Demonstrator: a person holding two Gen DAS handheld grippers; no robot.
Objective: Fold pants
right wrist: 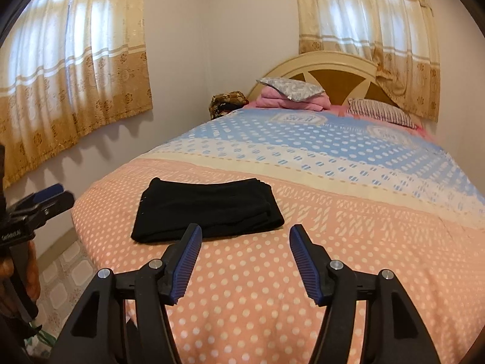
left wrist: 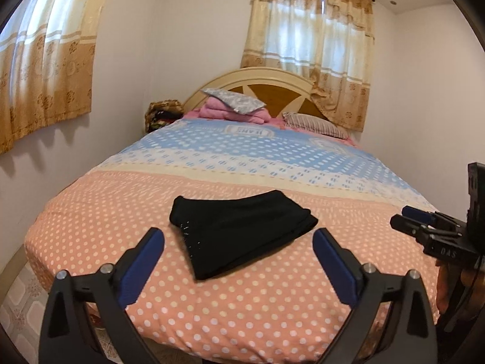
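The black pants (left wrist: 239, 230) lie folded into a compact rectangle on the pink polka-dot bedspread (left wrist: 242, 309), near the foot of the bed. They also show in the right wrist view (right wrist: 206, 212). My left gripper (left wrist: 239, 238) is open and empty, held above the bed just short of the pants. My right gripper (right wrist: 245, 233) is open and empty, just right of the pants. The right gripper also shows at the right edge of the left wrist view (left wrist: 406, 217). The left gripper shows at the left edge of the right wrist view (right wrist: 57, 192).
The bed fills the room ahead, with a cream and brown headboard (left wrist: 266, 86), a stack of pink bedding and pillows (left wrist: 233, 106) and a striped pillow (left wrist: 315, 124) at the far end. Curtained windows (left wrist: 312, 39) are on the walls. Tiled floor (left wrist: 18, 303) lies left of the bed.
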